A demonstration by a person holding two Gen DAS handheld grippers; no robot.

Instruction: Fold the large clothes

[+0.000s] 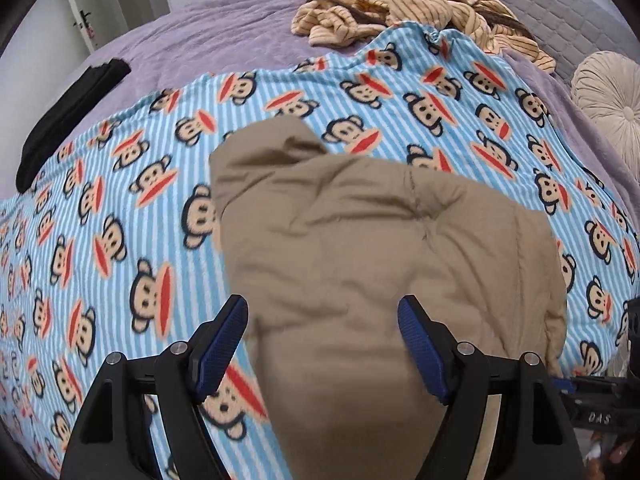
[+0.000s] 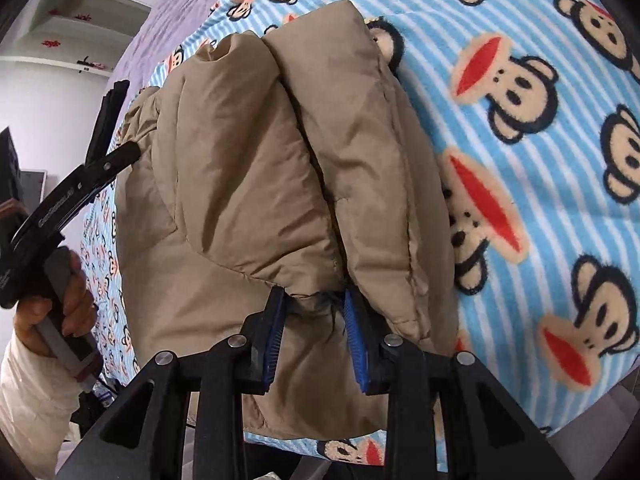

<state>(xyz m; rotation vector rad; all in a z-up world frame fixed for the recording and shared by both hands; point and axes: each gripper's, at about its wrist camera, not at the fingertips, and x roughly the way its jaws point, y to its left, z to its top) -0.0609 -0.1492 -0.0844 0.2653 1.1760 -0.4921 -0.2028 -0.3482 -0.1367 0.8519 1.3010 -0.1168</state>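
Note:
A puffy tan jacket [image 1: 360,248] lies folded into a bundle on a blue striped monkey-print blanket [image 1: 120,208]. My left gripper [image 1: 322,316] is open, its blue pads [image 1: 224,344] standing wide on either side of the jacket's near edge. In the right wrist view the jacket [image 2: 248,184] shows two padded folds side by side. My right gripper [image 2: 314,312] is shut on a pinch of the jacket's fabric between those folds. The left gripper's handle [image 2: 60,216] and the hand holding it show at that view's left.
The blanket [image 2: 540,160] covers a purple bedspread [image 1: 224,36]. A crumpled tan striped garment [image 1: 408,8] lies at the far side. A black folded item [image 1: 68,120] lies at far left. A round cream cushion [image 1: 608,108] sits at right.

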